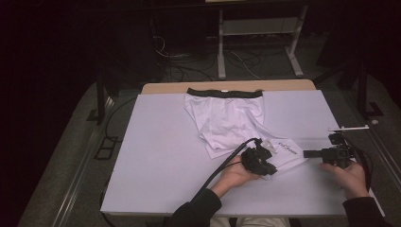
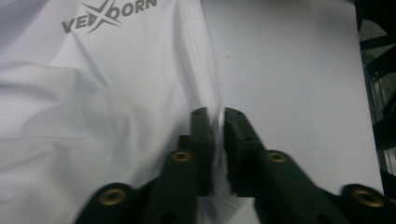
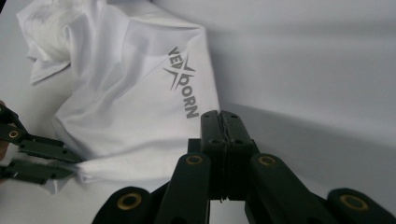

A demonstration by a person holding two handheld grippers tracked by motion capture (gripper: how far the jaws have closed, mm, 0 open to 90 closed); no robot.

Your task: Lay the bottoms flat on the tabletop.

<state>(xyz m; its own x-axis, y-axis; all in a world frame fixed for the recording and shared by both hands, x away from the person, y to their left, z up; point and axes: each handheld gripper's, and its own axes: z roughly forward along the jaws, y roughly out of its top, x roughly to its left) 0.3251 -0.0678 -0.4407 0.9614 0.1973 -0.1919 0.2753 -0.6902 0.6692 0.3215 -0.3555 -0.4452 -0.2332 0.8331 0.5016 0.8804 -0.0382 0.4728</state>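
Pinching the hem of the white shorts [image 1: 227, 120], the left gripper [image 2: 218, 128] grips fabric; the right gripper [image 3: 221, 122], jaws pressed together on nothing, rests beside them.

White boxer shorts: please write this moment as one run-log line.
left gripper: shut on white boxer shorts hem | right gripper: shut, empty, beside them

1 white boxer briefs [image 1: 227, 120], 2 tongs [image 1: 265, 166]

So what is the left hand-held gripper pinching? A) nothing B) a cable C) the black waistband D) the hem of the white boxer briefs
D: the left hand-held gripper has its jaws closed on the hem of the white boxer briefs.
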